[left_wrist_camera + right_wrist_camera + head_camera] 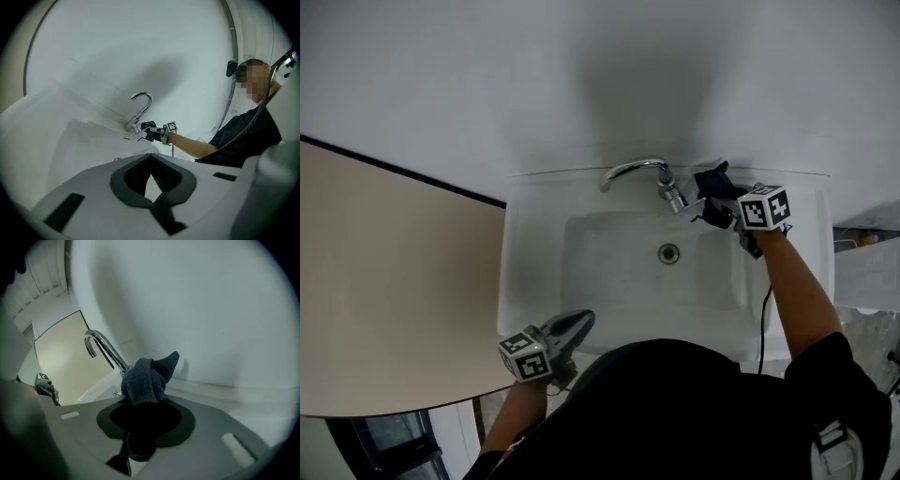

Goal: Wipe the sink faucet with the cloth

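Note:
A chrome curved faucet (637, 170) stands at the back rim of the white sink (534, 281). My right gripper (710, 199) is shut on a bunched dark blue cloth (715, 180), held just right of the faucet base (673, 196). In the right gripper view the cloth (149, 378) bulges out of the jaws with the faucet (103, 348) right behind it; whether they touch I cannot tell. My left gripper (577, 323) is shut with nothing in it and rests at the sink's near left rim. From the left gripper view the faucet (139, 110) and cloth (149, 130) show far off.
The drain (668, 252) sits mid-basin. A beige counter (384, 281) lies left of the sink and a white wall (581, 75) rises behind it. A cable (762, 328) hangs from my right gripper. Clutter lies on the floor at the far right (867, 272).

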`<state>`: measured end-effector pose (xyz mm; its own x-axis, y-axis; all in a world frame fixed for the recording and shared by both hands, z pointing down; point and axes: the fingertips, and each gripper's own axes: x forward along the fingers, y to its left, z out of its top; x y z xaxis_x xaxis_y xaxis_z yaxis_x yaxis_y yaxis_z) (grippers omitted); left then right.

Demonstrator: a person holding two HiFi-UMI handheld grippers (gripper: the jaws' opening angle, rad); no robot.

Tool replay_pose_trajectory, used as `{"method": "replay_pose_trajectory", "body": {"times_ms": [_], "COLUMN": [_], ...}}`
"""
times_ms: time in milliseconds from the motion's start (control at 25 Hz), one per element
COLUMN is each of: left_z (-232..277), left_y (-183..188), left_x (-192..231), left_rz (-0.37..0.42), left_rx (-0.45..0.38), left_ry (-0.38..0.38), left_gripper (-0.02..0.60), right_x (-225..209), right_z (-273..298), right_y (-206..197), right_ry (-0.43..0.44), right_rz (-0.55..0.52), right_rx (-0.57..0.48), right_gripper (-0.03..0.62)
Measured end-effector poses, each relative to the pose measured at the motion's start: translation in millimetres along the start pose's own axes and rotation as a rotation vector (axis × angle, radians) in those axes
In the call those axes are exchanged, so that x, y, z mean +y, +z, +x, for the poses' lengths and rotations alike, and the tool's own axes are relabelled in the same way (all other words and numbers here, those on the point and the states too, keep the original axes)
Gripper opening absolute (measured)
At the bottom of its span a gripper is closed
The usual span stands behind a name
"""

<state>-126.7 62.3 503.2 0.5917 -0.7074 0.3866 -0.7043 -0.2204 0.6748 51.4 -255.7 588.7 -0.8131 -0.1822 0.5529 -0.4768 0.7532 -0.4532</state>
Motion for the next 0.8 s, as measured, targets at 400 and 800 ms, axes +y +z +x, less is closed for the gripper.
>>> {"method": "replay_pose_trajectory", "body": {"times_ms": [400,800], "left_z": [3,-6], "left_y": [-2,-8], "left_x": [0,7], "left_rz": [0.002,-0.006], "left_rx": [0.017,0.043], "left_ry": [0.001,0.04], "left_gripper": [0.0,0.0], "right_x": [99,8], "right_z": [45,46], "right_y": [10,5], "right_ry": [0.118,-0.018], "right_rz": [-0.095,-0.124], "right_rx": [-0.054,0.095], "right_gripper": [0.089,0.091]}}
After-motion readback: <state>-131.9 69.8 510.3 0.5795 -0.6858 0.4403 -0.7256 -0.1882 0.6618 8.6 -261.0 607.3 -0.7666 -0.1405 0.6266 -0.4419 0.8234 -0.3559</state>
